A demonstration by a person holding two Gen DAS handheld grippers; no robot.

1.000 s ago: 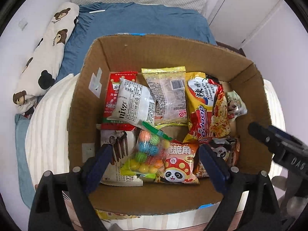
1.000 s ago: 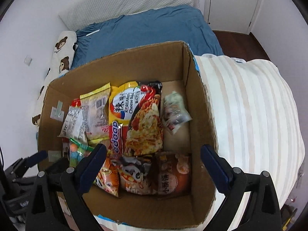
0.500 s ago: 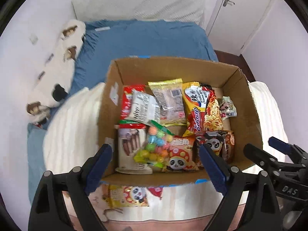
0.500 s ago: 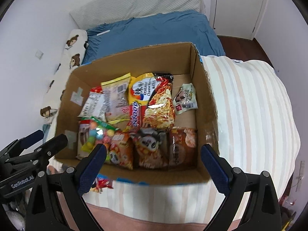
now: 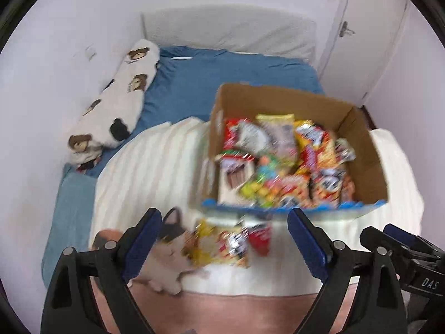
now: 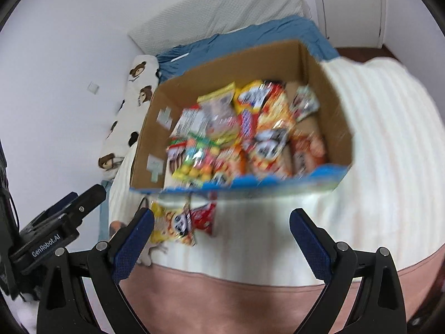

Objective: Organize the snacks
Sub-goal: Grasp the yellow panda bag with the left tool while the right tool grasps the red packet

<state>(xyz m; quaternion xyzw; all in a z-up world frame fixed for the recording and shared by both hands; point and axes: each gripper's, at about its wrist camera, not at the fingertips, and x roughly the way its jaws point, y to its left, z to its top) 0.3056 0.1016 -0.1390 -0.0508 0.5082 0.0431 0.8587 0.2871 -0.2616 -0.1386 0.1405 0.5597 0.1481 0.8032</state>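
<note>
Motion blur smears the snack packets (image 5: 281, 164), labels unreadable.

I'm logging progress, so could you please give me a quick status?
Left gripper and right gripper open, empty. Cardboard box full of snacks; two snack packets loose on striped blanket. Nothing blocking them.

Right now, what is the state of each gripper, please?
Left gripper: open, holding nothing.
Right gripper: open, holding nothing.
</note>
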